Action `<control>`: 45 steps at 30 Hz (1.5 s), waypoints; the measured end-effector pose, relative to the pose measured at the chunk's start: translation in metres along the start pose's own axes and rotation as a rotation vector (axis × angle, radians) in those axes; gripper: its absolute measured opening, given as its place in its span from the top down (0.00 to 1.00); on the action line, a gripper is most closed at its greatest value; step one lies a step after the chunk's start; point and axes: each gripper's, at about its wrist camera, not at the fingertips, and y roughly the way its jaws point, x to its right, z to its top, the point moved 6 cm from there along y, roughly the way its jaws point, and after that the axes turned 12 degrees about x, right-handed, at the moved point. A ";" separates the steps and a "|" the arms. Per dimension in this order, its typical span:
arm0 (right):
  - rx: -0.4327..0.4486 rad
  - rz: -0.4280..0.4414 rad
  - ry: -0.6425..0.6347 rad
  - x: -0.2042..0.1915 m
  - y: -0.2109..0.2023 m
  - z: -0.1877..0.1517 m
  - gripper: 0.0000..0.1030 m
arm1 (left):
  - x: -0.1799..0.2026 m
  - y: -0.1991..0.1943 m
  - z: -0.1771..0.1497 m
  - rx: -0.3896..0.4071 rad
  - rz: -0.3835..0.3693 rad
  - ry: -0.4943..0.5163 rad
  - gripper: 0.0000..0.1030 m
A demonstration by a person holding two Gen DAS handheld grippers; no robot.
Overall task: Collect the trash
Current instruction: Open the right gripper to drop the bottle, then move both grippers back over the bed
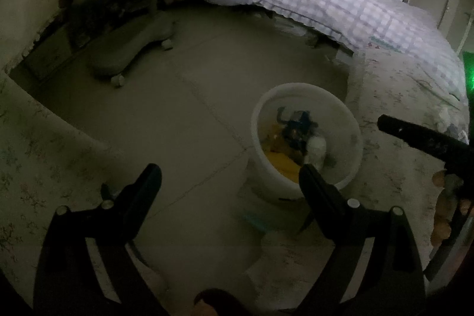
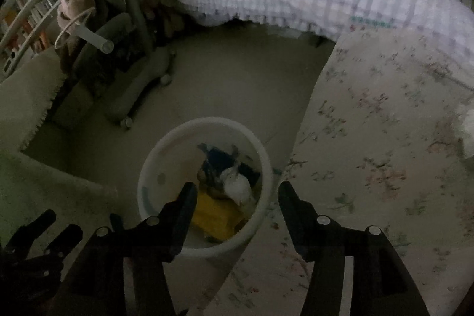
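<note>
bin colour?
White bin, clearest in the right wrist view.

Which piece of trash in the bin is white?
The crumpled white wad in the white bin, lying above the yellow piece and beside the dark blue wrapper.

Dim, grainy fisheye views; dark vignetted edges, soft blur
</note>
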 end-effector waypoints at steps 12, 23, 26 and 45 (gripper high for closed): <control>0.020 -0.120 -0.019 0.063 -0.063 0.006 0.41 | 0.048 -0.013 0.007 0.006 -0.079 0.026 0.09; 0.040 -0.238 -0.023 0.155 -0.116 0.003 0.35 | 0.111 -0.018 0.010 0.002 -0.155 0.078 0.09; 0.040 -0.272 -0.001 0.182 -0.127 0.002 0.33 | 0.127 -0.018 0.011 0.002 -0.169 0.098 0.09; 0.030 -0.410 0.230 0.337 -0.151 -0.018 0.27 | 0.229 -0.001 0.005 -0.051 -0.230 0.172 0.09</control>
